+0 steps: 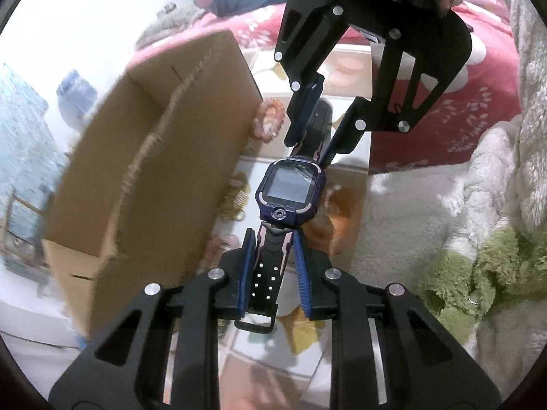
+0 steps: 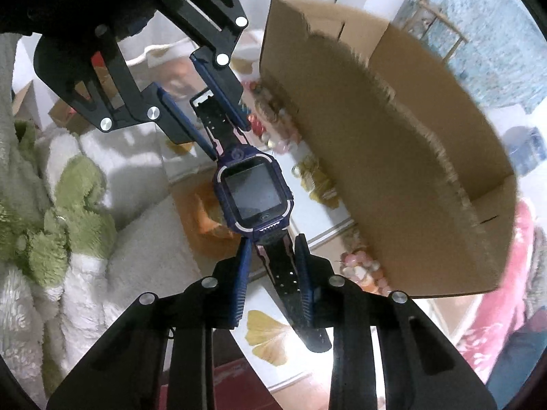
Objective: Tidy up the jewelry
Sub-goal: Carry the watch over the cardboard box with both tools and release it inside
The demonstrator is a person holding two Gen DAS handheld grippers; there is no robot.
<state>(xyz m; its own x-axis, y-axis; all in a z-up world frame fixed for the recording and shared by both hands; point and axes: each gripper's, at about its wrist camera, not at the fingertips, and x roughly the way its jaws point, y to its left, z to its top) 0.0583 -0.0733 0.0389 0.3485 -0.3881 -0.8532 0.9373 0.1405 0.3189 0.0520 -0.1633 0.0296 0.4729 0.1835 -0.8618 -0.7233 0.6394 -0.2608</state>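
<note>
Fingers [image 1: 248, 266]: both pairs clamped on the strap ends.
Watch [image 1: 290, 189]: stretched between left gripper [image 1: 273, 259] and right gripper [image 2: 273, 266] (long axis gripper-to-gripper), lifted, cardboard box [image 1: 147, 157] alongside.

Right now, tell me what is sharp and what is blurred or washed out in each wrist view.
Left wrist view: the smartwatch and left gripper are sharp; the cardboard box is smeared, the upper left washed out white.
Right wrist view: the smartwatch and right gripper are crisp; the box and bead bracelets are soft, straight edges bowed by the fisheye.
</note>
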